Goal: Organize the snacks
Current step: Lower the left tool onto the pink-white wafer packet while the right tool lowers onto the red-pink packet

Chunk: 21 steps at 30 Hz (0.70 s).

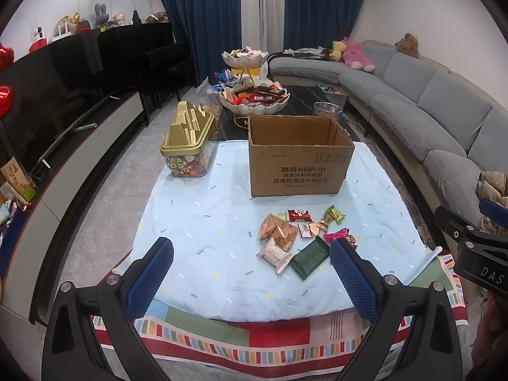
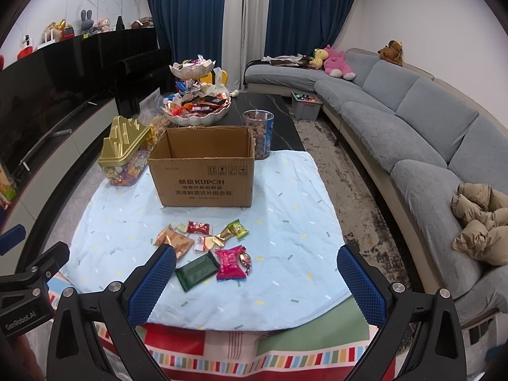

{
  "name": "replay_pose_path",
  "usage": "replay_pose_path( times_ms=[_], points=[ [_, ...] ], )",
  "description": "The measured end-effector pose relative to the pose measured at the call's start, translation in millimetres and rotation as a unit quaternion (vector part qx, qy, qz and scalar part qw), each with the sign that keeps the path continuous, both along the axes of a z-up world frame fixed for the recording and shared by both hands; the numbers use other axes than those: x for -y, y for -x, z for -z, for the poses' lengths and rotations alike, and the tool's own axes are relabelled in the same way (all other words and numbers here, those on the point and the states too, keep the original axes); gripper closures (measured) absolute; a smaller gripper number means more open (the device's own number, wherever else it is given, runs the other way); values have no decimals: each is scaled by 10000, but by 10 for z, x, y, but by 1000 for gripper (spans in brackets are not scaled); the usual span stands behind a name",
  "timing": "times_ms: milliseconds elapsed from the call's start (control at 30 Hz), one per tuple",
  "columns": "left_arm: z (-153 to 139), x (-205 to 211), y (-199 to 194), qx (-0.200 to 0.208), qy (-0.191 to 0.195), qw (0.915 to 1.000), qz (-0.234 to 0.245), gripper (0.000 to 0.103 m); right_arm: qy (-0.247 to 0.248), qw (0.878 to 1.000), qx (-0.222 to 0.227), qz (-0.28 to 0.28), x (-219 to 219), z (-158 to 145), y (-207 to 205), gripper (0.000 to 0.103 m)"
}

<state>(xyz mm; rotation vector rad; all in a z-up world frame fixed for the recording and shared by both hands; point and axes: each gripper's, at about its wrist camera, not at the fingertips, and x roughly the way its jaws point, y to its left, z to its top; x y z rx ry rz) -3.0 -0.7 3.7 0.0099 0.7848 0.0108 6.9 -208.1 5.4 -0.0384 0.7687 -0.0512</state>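
We're holding both grippers above the near edge of the light blue cloth (image 1: pixel 197 222), left gripper (image 1: pixel 252 262) and right gripper (image 2: pixel 256 268) both spread wide, pinching nothing. The snack packets (image 2: pixel 203 247) are lying in a loose pile in front of the open cardboard box (image 2: pixel 203 171). The left finger (image 2: pixel 152 282) is covering part of an orange packet (image 2: pixel 173 239), and we can't see the box's floor.

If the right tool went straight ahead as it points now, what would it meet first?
Probably the pink snack packet on the blue cloth, between the open right tool's fingers; the cardboard box stands farther back. Depth is uncertain.
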Motion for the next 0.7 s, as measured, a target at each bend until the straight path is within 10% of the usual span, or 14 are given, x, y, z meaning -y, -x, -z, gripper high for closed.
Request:
replay_pose_path(
  times_ms=[700],
  points=[
    [501,25,-379,-353,-325,9988,83,6,161,9993,-284,-191,-108,462,-404,2]
  ],
)
